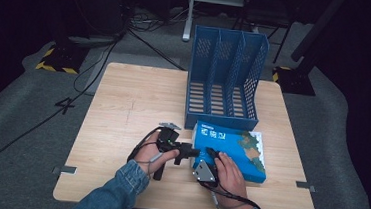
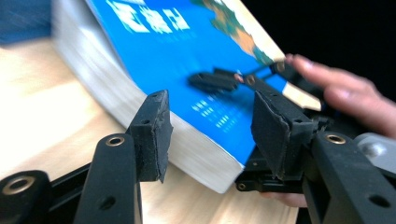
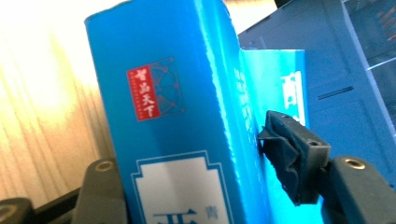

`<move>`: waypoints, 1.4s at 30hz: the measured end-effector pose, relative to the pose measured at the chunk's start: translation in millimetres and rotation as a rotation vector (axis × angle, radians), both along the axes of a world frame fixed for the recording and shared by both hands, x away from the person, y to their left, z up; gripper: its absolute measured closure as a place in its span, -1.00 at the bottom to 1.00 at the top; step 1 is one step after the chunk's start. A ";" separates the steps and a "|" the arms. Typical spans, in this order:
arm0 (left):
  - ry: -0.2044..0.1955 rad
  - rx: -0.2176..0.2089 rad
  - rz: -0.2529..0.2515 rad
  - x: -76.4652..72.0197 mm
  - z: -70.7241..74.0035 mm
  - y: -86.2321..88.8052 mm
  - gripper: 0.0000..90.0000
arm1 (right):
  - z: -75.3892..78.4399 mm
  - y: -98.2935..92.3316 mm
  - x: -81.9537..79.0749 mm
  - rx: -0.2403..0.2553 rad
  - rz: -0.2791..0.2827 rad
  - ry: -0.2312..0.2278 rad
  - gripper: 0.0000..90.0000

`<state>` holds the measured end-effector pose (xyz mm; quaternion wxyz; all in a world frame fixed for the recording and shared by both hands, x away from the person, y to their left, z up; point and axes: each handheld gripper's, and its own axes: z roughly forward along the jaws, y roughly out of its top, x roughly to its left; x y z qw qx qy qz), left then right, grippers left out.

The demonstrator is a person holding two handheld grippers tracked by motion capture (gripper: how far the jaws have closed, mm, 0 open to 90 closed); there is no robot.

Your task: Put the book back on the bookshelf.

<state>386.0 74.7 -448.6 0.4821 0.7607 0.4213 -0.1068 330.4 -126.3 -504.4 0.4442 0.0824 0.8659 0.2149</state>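
A thick blue book (image 1: pixel 237 149) with a map on its cover lies on the wooden table (image 1: pixel 123 104), in front of the blue file rack (image 1: pixel 225 77). My right gripper (image 1: pixel 209 157) is shut on the book (image 3: pixel 173 116) at its near left corner, one pad (image 3: pixel 289 154) pressed on the cover and the other jaw hidden behind the book. That corner of the book (image 2: pixel 154 51) looks slightly raised. My left gripper (image 1: pixel 190 152) is open, level with the corner. Its pads (image 2: pixel 152 130) stand wide apart around the corner without touching. The right gripper (image 2: pixel 219 81) rests on the cover.
The file rack has three upright slots open toward me and stands at the table's far right. Bare wood stretches across the table's left half. A hand (image 2: pixel 345 93) holds the right gripper. Cables and dark stands lie on the floor beyond.
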 end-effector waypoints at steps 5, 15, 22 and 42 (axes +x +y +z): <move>-0.008 0.002 0.076 9.2 0.8 27.6 0.03 | 0.3 1.3 0.8 -0.003 -0.007 0.007 -0.13; 0.001 0.056 0.166 22.9 -15.1 53.5 0.02 | -3.9 12.5 3.2 -0.060 -0.016 -0.059 -0.08; 0.013 0.050 0.174 23.6 -16.3 56.5 0.02 | -5.2 18.9 7.3 -0.115 -0.019 -0.075 0.01; 0.039 0.041 0.211 29.9 -22.0 69.2 0.02 | 19.2 11.4 8.4 -0.104 -0.051 -0.074 0.34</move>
